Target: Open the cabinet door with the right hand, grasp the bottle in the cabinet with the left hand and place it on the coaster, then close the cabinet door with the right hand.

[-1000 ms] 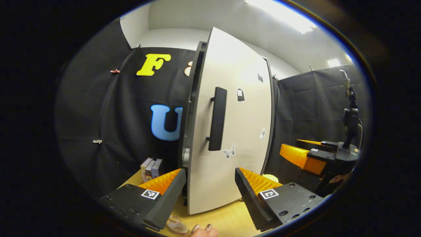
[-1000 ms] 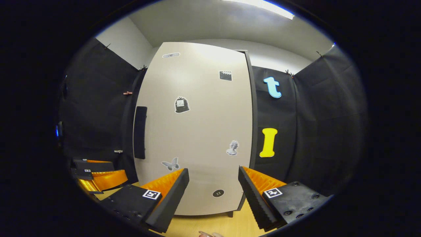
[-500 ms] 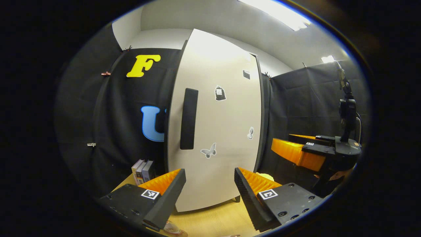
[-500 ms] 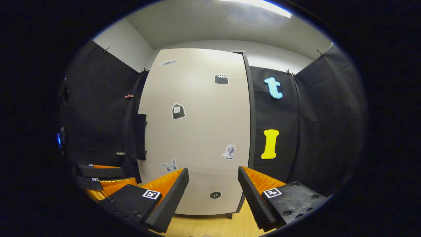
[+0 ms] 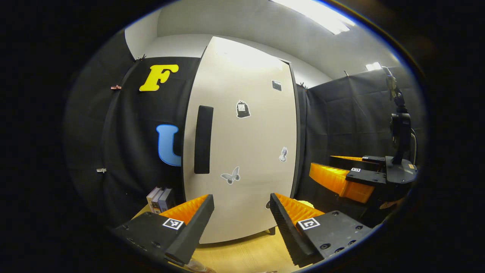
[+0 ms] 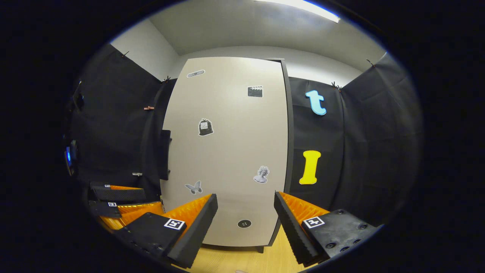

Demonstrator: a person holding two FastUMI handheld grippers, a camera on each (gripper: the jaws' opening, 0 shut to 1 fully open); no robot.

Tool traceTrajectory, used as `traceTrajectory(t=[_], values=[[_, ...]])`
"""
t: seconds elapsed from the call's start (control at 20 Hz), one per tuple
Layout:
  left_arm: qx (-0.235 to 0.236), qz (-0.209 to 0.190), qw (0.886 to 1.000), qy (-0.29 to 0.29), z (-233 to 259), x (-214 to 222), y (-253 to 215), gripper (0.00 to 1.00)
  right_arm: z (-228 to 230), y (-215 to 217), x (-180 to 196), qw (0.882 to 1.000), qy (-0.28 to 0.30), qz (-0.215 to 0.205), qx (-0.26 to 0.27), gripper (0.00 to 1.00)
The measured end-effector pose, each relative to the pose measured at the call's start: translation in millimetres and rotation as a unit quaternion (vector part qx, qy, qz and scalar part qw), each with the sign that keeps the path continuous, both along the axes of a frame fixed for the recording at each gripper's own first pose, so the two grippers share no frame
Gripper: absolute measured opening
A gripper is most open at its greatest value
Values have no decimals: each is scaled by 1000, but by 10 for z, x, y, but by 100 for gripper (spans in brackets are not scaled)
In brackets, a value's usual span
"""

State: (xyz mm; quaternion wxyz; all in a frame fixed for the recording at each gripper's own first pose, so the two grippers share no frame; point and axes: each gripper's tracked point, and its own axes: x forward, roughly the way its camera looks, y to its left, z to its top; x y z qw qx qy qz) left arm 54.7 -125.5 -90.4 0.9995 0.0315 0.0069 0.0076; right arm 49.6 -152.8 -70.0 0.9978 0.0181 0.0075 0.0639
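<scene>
Cabinet door (image 5: 246,151) is sitting flush shut at the far side of the wooden table (image 5: 246,254), so whatever's inside is hidden. Going left to right in the left gripper view: a few books (image 5: 161,199) stand by the wall, then the door's dark handle (image 5: 203,139), a long bar running straight up and down along the door's left edge. The left gripper (image 5: 241,199) is spread wide with nothing in it, aimed just right of that handle.

There's a glassy bit (image 5: 197,265) at the near edge under its left finger. Could be the bottle, honestly can't tell.

The right gripper (image 6: 245,197) is also released and empty, squared up on the door's middle, well apart from it. So for that hand the handle is up and off to the left of its fingers. The left hand is actually nearer to it, but if the door is to be pulled, the task wants the right. It'd have to slide left and straddle the bar's short width.
</scene>
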Motion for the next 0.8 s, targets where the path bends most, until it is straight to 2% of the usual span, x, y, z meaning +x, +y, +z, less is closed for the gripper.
traceTrajectory(t=[0.8], values=[[20, -2, 1000, -15, 171, 145, -55, 94, -135, 4, 76, 1000, 16, -2, 1, 97]])
